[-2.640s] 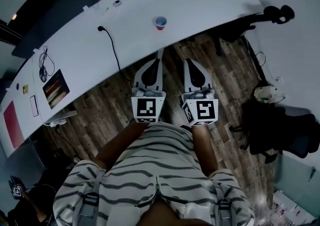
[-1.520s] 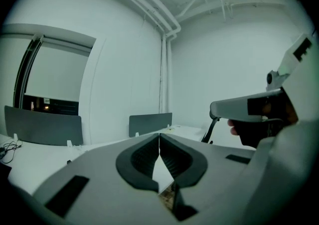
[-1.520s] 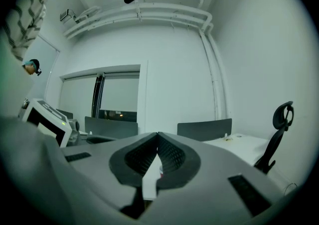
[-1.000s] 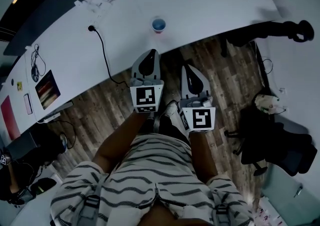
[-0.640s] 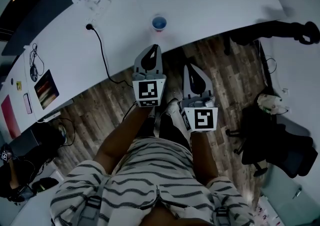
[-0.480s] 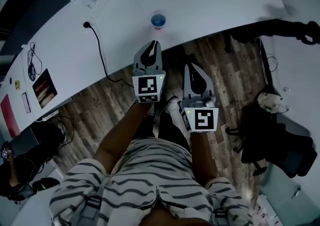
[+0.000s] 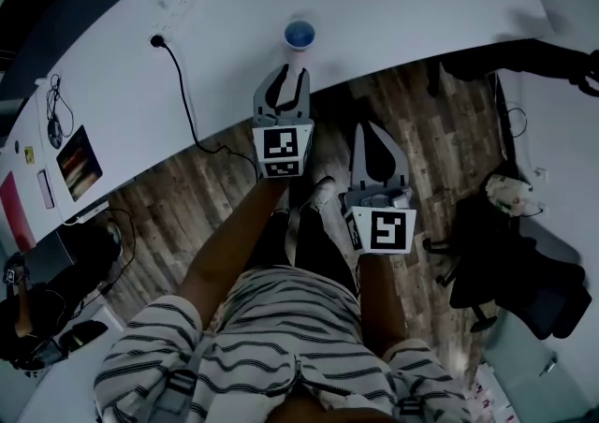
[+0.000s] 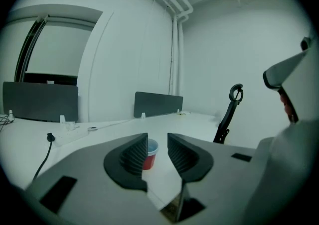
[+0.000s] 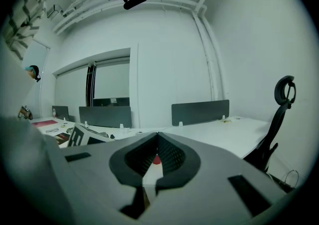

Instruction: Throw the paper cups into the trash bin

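Observation:
A red paper cup with a blue inside stands upright near the front edge of the white desk. My left gripper reaches over the desk edge just short of the cup. Its jaws have just been opening and stand apart with nothing between them. In the left gripper view the cup shows beyond the gap, partly behind the left jaw, with the left gripper still clear of it. My right gripper hangs over the wooden floor, further back, with its tips together. Through the right gripper a sliver of the cup shows.
A black cable with a plug runs across the desk to the left of the cup. A booklet lies at the desk's far left. A black office chair stands on the floor at the right. Dark divider screens stand behind the desk.
The left gripper has moved forward to the desk edge near the cup, and its jaws have parted. The right gripper has stayed back over the floor and sunk a little.

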